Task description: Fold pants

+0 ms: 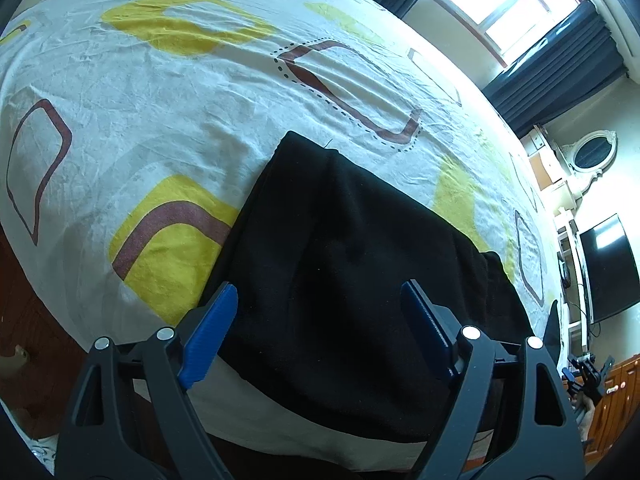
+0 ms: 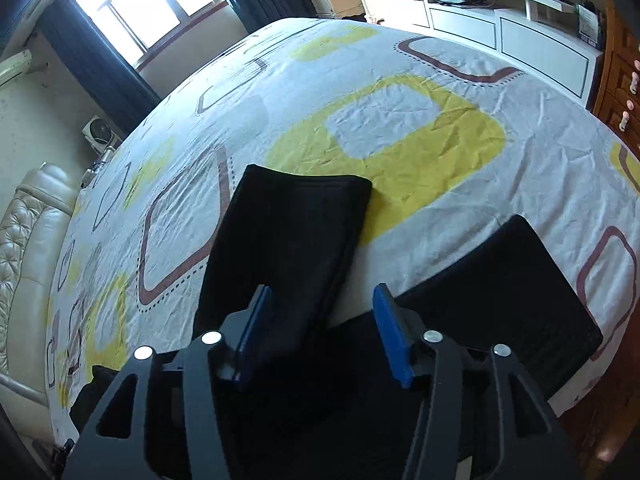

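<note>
Black pants: 1 garment [image 2: 288,236], two legs spread apart on the bed; both leg ends visible in the right wrist view, one broad panel in the left wrist view.
Beds: 1 [image 1: 160,128], patterned sheet, beneath the pants.
Grippers: 2; left gripper [image 1: 320,320] and right gripper [image 2: 320,320], each above the pants.
Blue fingers: 2 per gripper, 4 total [image 1: 210,336].
Windows: 1 [image 2: 140,4], beyond the bed.
Dark screens: 1 [image 1: 608,268], beside the bed.
Round mirrors: 1 [image 1: 592,152], beside the bed.
</note>
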